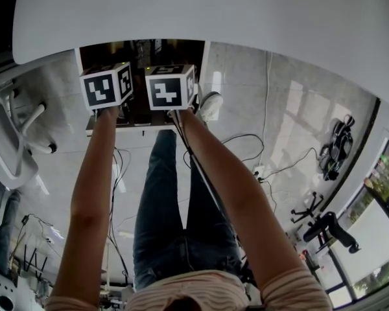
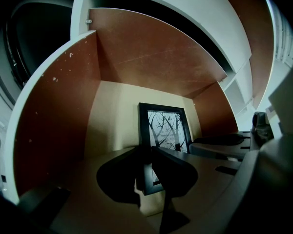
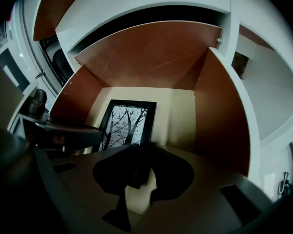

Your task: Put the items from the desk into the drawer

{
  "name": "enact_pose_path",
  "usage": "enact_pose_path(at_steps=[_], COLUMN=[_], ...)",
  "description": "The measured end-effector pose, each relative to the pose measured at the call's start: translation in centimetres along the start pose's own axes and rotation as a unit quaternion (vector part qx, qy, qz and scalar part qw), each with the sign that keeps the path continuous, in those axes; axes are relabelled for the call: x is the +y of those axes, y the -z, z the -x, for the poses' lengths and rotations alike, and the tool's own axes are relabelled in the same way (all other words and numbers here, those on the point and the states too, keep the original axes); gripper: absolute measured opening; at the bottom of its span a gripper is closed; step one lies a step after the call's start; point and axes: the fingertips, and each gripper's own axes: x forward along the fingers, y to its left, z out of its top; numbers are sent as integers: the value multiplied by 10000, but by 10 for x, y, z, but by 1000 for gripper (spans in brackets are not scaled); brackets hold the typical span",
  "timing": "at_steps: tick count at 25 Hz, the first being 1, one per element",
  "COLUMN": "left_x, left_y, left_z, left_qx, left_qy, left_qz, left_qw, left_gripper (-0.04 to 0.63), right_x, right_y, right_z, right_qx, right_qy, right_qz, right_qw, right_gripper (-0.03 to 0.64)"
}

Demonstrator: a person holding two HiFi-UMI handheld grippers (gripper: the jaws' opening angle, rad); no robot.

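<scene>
Step in hand: placement of the picture frame [image 2: 163,130] in the drawer [image 2: 58,130]. Both tools are inside the open drawer, which the head view shows pulled out below the edge of the white tabletop [image 1: 207,11]. The left gripper [image 2: 149,172] is clamped on the frame's near left corner, with its dark fingers [image 2: 122,172] closed against the black moulding. The right gripper [image 3: 141,172] is clamped on the near right edge of the same frame, with its fingers [image 3: 171,174] pressed on either side of the moulding. The frame faces picture side up and extends away from both tools over the cream drawer bottom, between the brown side walls. Whether its far edge already rests on the bottom cannot be determined from these views. Judgement: the transfer is at its final stage, and the frame is within the drawer but not yet released. The next move calls for lowering the near edge until the frame lies flat on the drawer bottom. Both pairs of fingers should then be opened together, so that neither corner drops first or twists. Finally, both tools should be withdrawn upward, clear of the side walls and of the tabletop edge above.
</scene>
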Motion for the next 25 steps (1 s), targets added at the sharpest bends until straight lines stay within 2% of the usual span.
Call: enact_pose_path(at_steps=[15, 25], left_x=[1, -12], left_y=[-13, -35], left_z=[26, 64], left_qx=[-363, -890], left_qy=[30, 163], left_qz=[28, -114], left_qw=[9993, 9958], left_gripper=[78, 11], right_x=[8, 13], right_y=[-10, -51], right_z=[18, 62], right_qx=[-134, -975], right_qy=[-103, -478], right_qz=[-91, -24], right_qw=[9998, 9941], right_gripper=[83, 31])
